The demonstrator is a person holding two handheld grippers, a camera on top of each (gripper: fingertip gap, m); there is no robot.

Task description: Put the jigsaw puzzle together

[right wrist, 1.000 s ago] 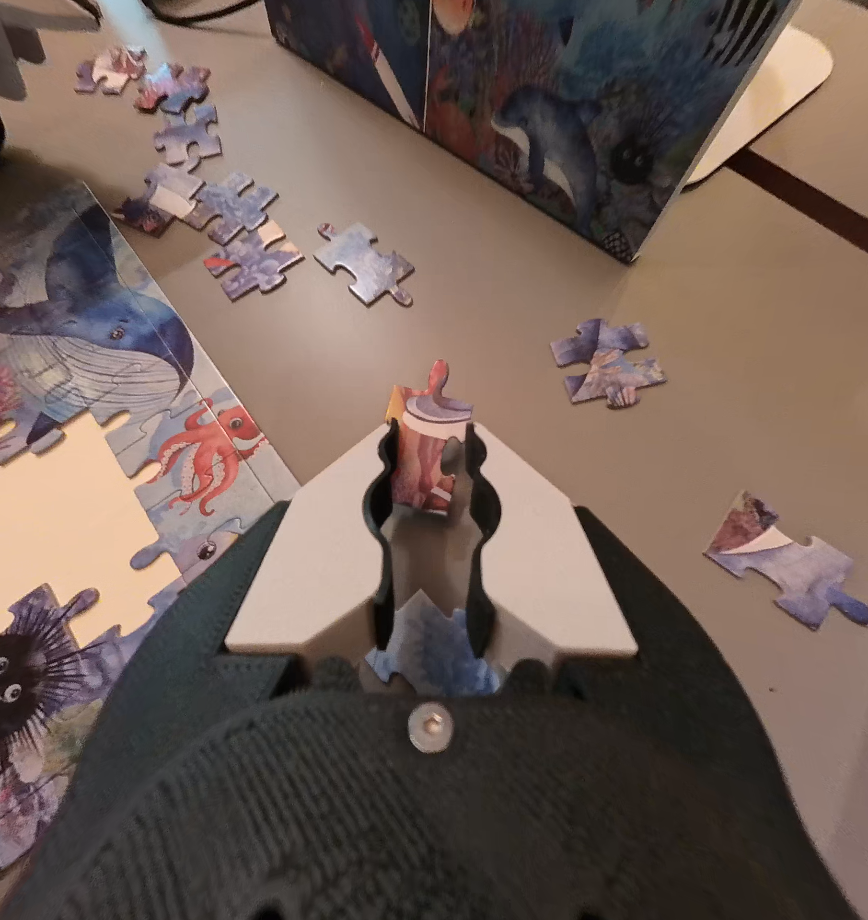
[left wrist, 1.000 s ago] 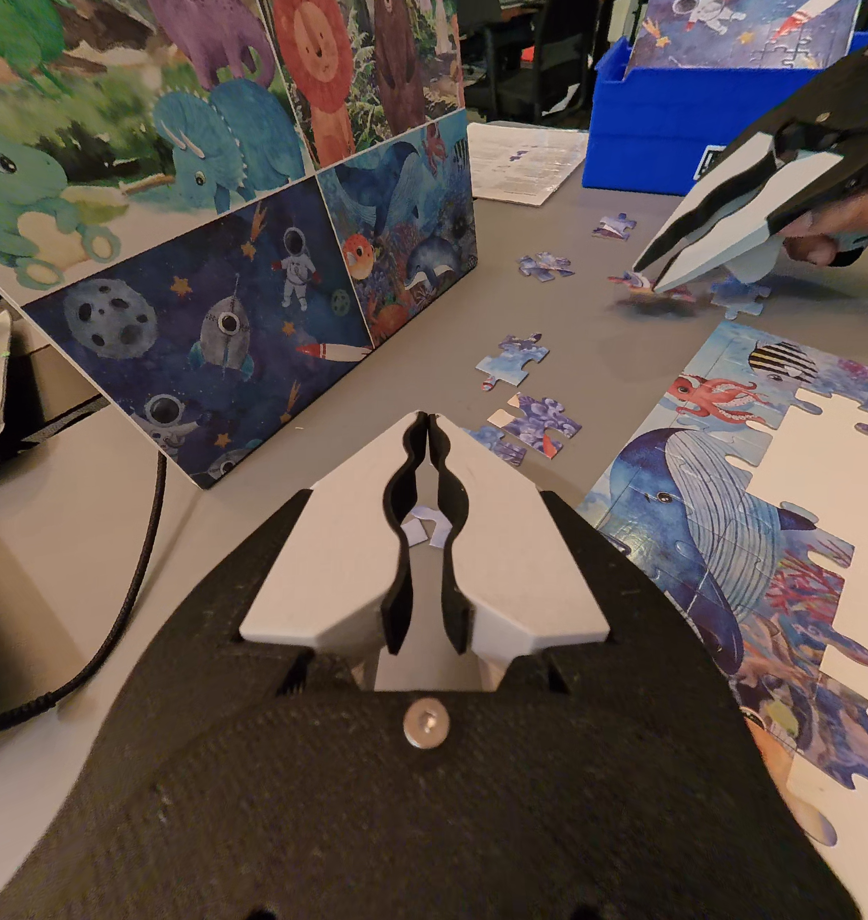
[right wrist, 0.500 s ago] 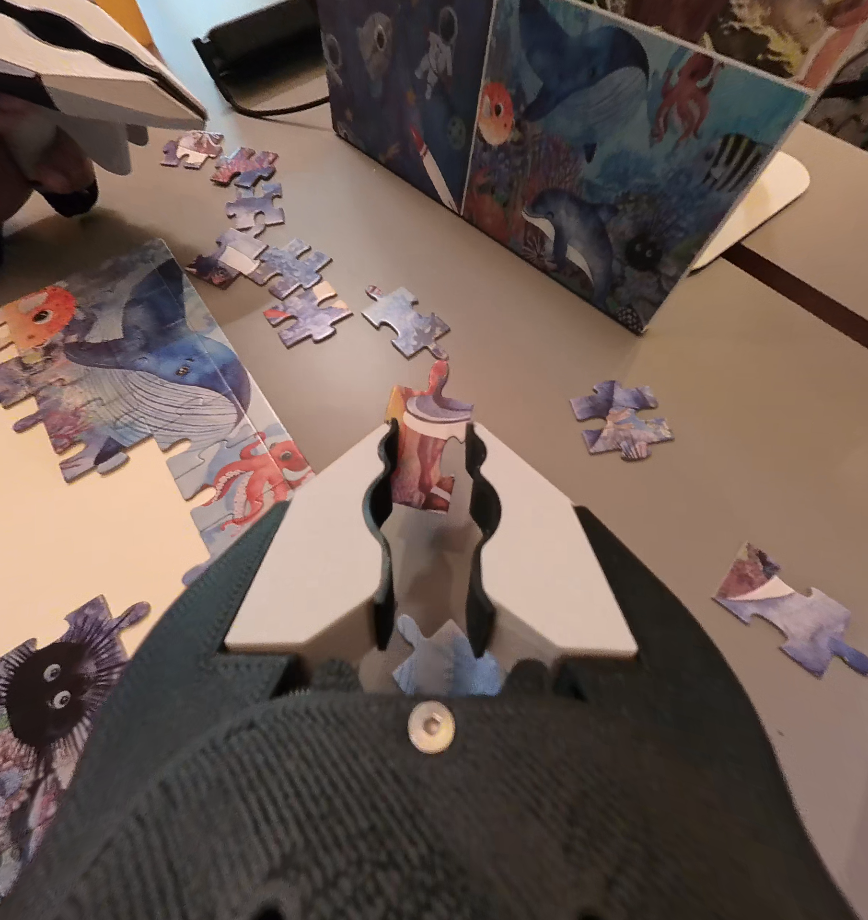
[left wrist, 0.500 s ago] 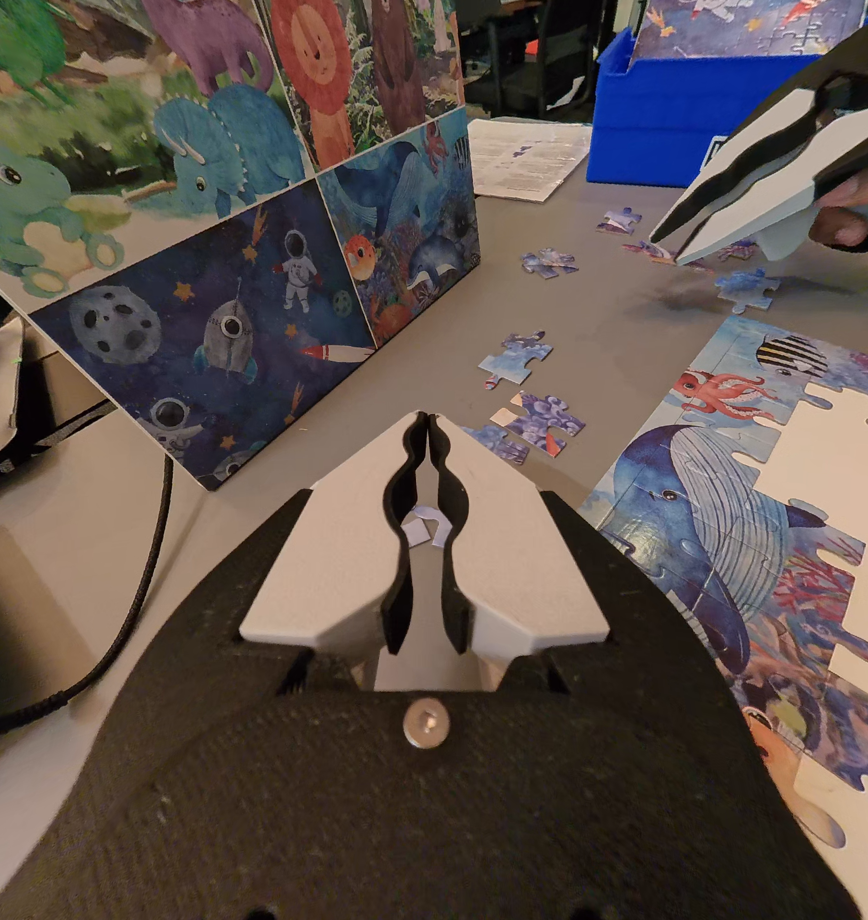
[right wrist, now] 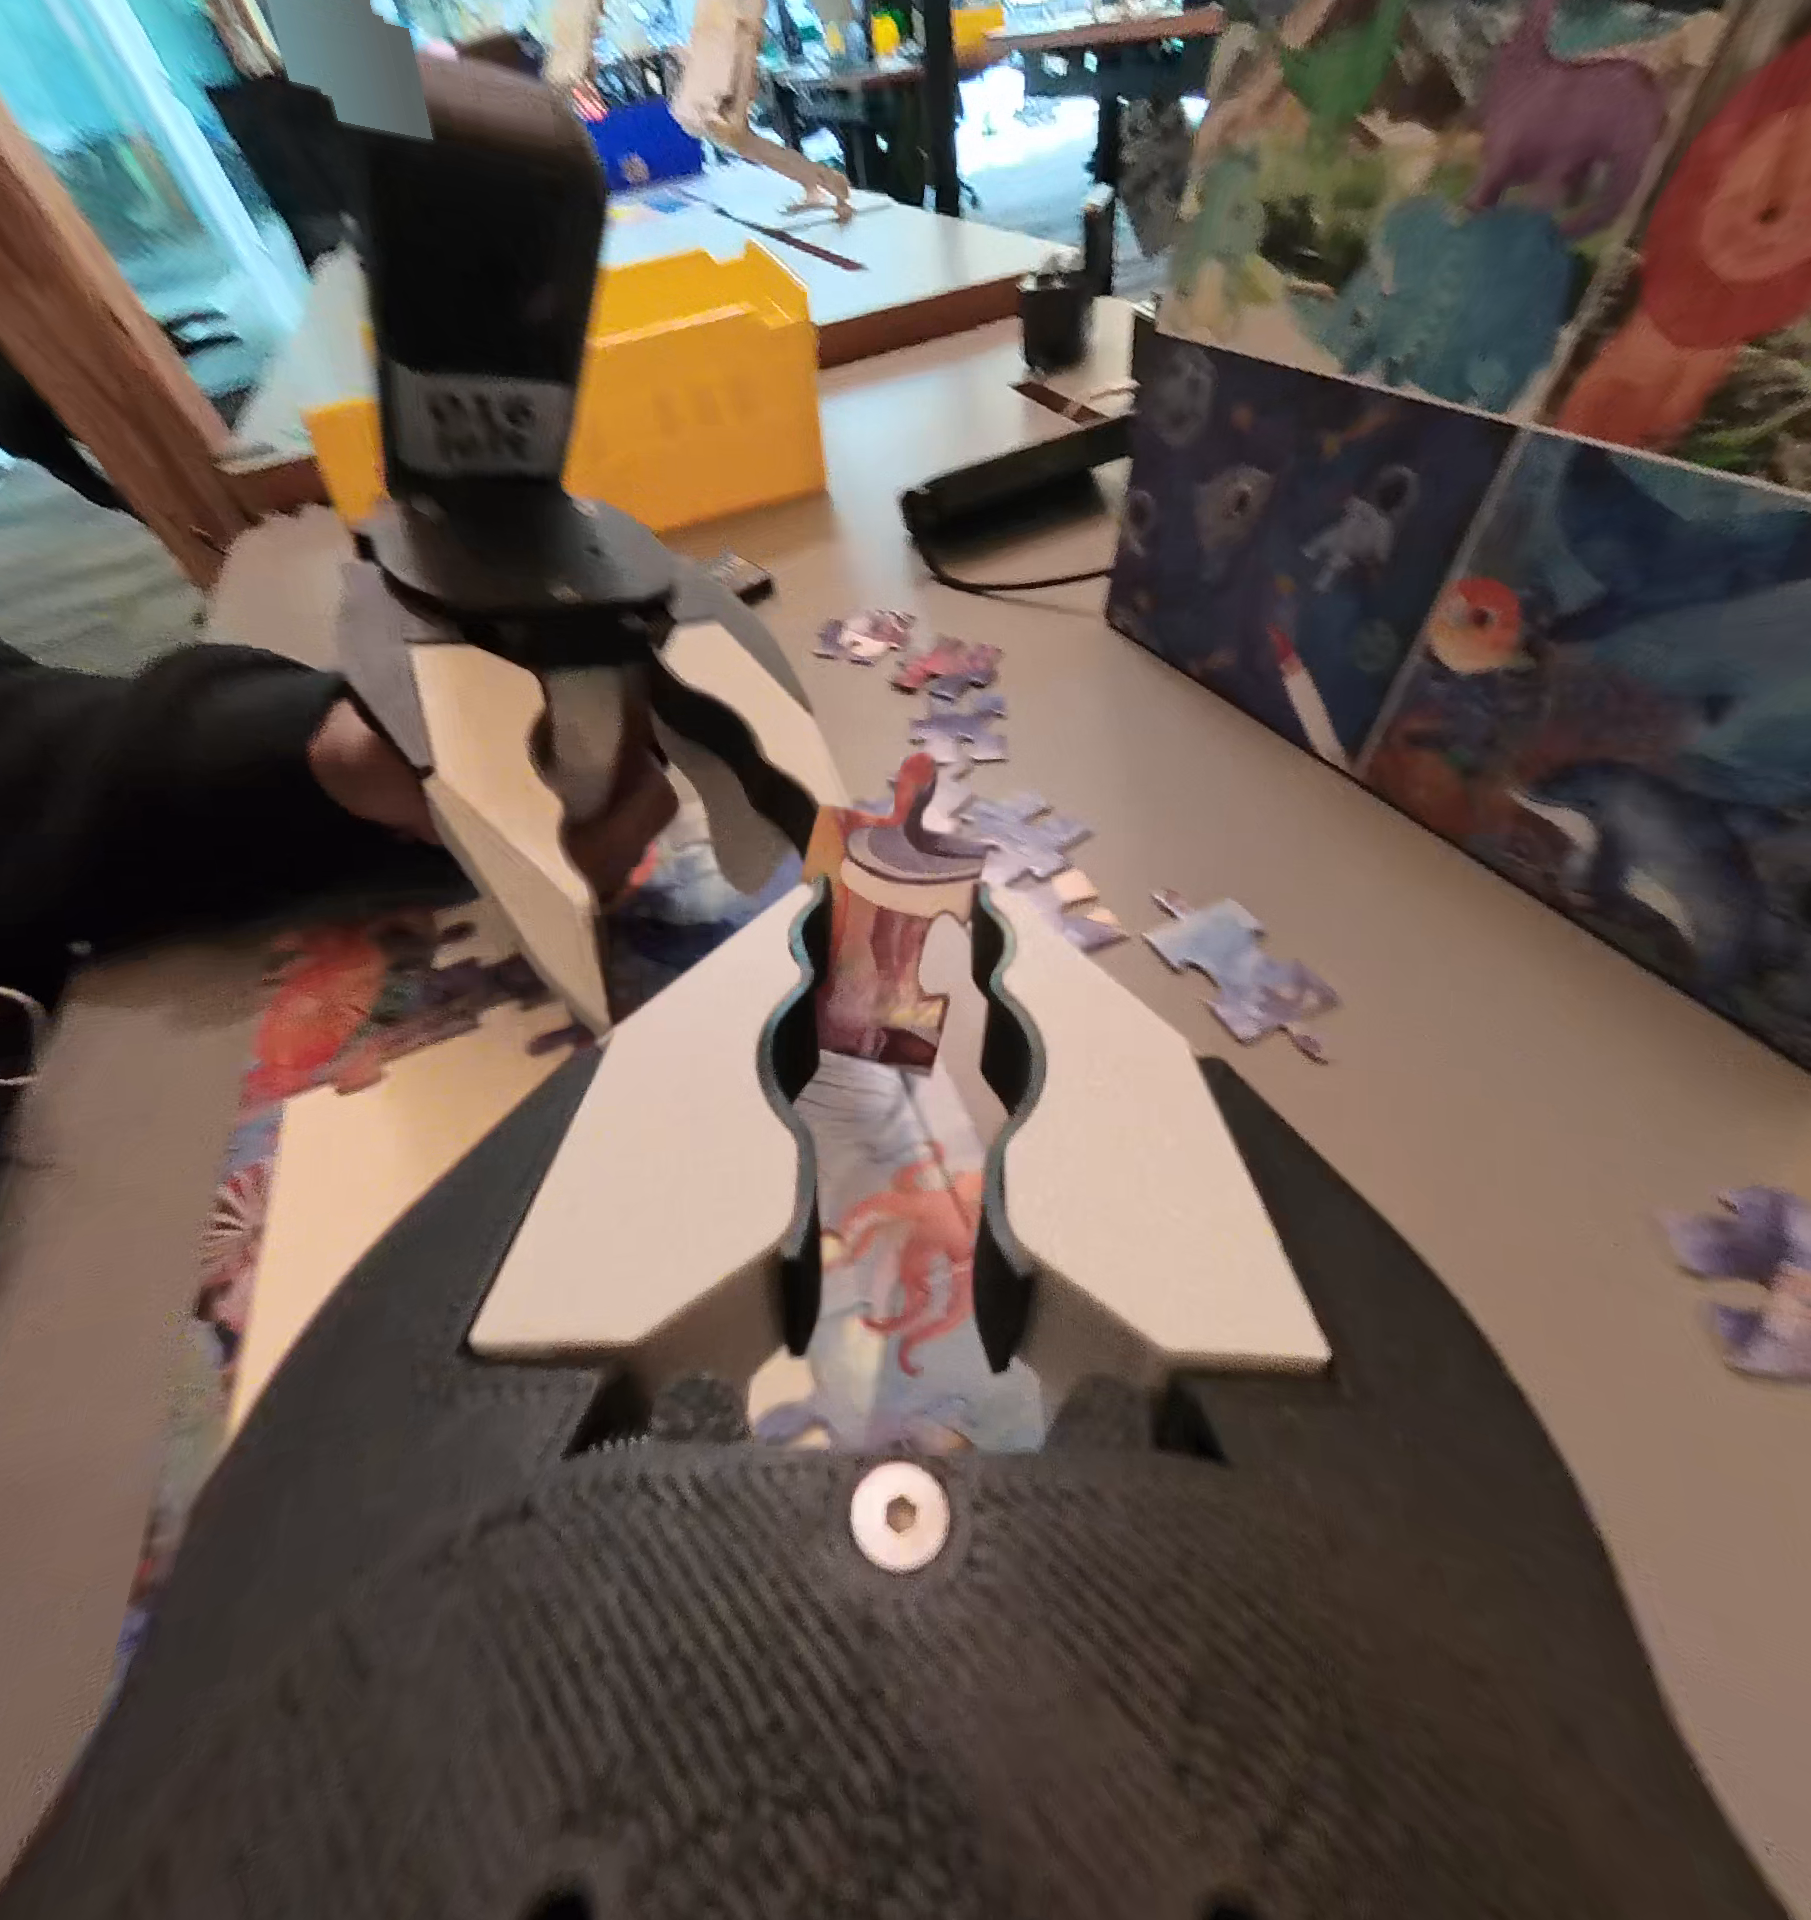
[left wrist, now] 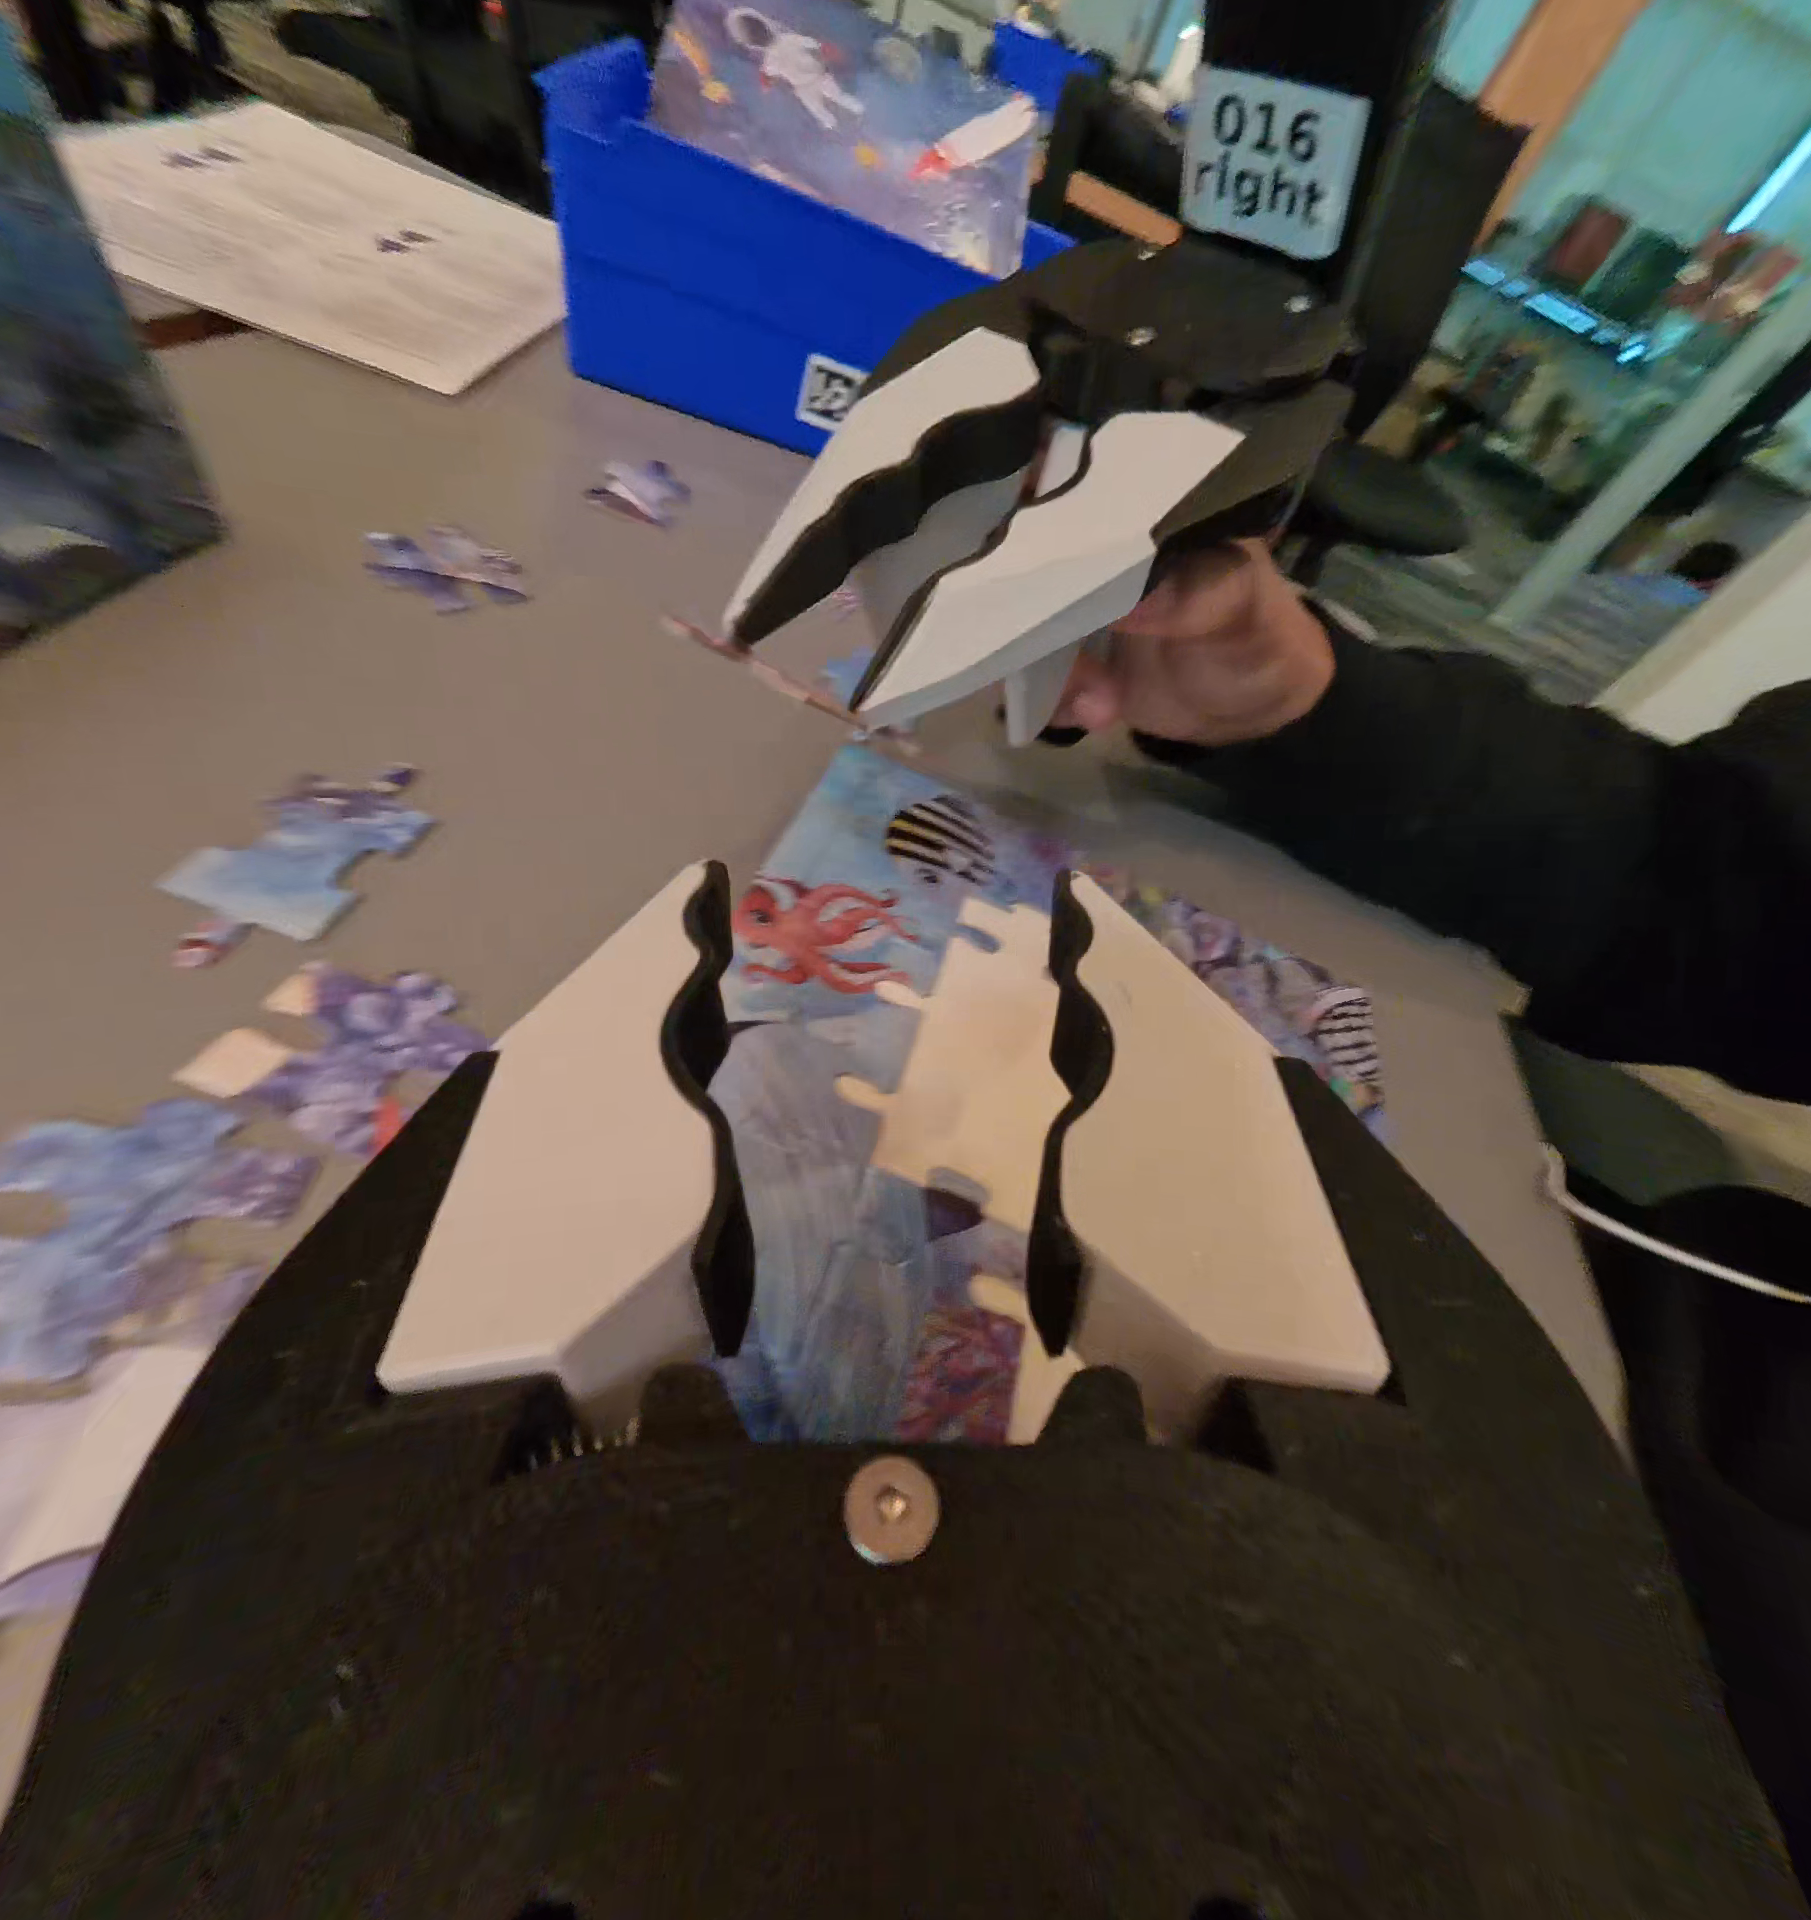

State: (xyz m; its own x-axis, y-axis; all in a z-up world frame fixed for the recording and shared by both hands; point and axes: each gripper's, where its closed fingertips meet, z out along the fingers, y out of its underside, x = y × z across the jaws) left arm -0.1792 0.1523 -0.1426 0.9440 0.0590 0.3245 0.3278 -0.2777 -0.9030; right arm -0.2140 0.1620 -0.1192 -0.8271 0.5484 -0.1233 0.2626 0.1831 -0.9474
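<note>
Left claw (left wrist: 885, 883): spread wide, nothing between the jaws; poised above the half-built puzzle (left wrist: 839, 1226), over the red octopus (left wrist: 823, 930) and the bare gap beside it. Seen from the right wrist view (right wrist: 672, 914) pointing steeply down, tips close to the puzzle's top; held by a hand in a dark sleeve (right wrist: 101, 758).

Right claw (right wrist: 896, 888): clamped on one puzzle piece (right wrist: 885, 935), reddish with a grey-blue band; piece standing up out of the jaws, knob uppermost. In the left wrist view (left wrist: 807, 660) the piece (left wrist: 766, 670) shows as a thin edge between the tips, lifted clear of the surface, just beyond the far corner of the puzzle. Gripped by a hand (left wrist: 1202, 665) in a black sleeve.

Half-built puzzle: flat on the grey surface (left wrist: 527, 707); whale and octopus joined along one edge, striped fish (left wrist: 937, 831) at the far corner, pale unfilled area in the middle.

Loose pieces (left wrist: 298, 862): scattered on the surface to the left of the puzzle, blue and purple, some face down; more (right wrist: 1244, 966) between the puzzle and the picture box.

Picture box (right wrist: 1483, 707): upright, well apart from the puzzle; space and sea scenes on the near side.

Blue bin (left wrist: 735, 281): far edge of the surface, holding a space-scene board.

Yellow bin (right wrist: 693, 395): behind the left claw.

Printed sheet (left wrist: 309, 249): flat, left of the blue bin.
</note>
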